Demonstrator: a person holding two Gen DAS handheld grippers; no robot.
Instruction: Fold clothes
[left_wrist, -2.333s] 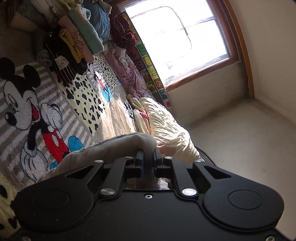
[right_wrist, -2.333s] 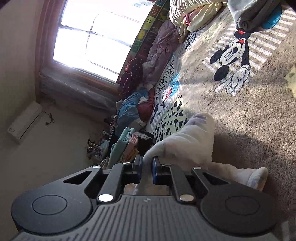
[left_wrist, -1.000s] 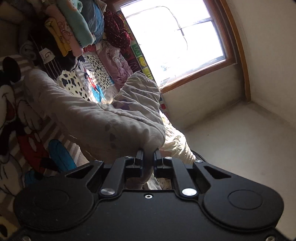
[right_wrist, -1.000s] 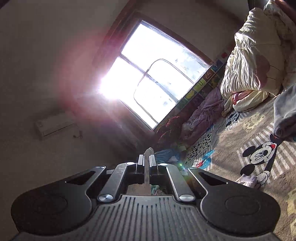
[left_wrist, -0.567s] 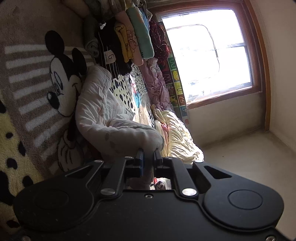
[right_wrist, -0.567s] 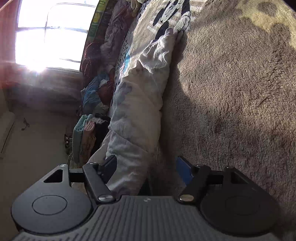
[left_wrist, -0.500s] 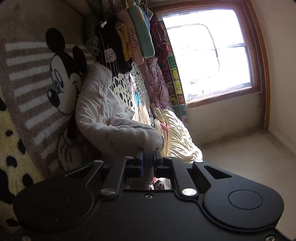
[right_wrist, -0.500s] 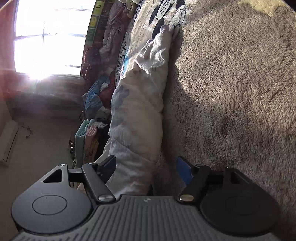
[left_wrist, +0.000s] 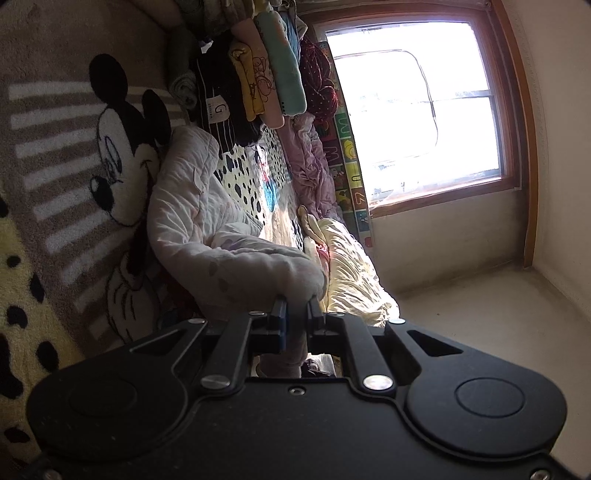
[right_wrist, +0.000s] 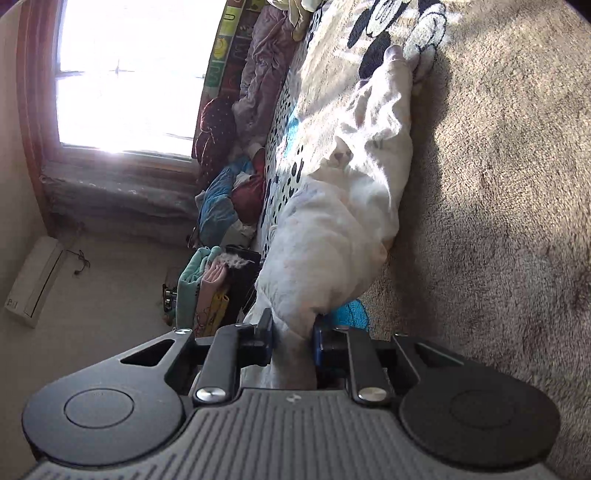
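1. One pale quilted garment (left_wrist: 192, 206) lies stretched along the Mickey Mouse blanket (left_wrist: 55, 184), pinched at both ends, one end in each gripper.
2. The left gripper (left_wrist: 295, 314) is clamped on a bunched fold of the garment, its jaws nearly together with cloth between them, and it points along the blanket toward the window (left_wrist: 424, 118).
3. The right gripper (right_wrist: 291, 332) is closed on the garment's other end, cloth filling the narrow gap between its jaws, and it sits low over the blanket (right_wrist: 498, 184).
4. Two grippers, one garment and one window show.
5. Only the left view shows the Mickey face on the blanket, beside the garment, and a cream bundle (left_wrist: 351, 273) on the window side of the garment.
6. Only the right view shows a white wall unit (right_wrist: 33, 280) below the window (right_wrist: 125, 74).
7. A stack of folded clothes (left_wrist: 258, 81) stands past the garment's far end.
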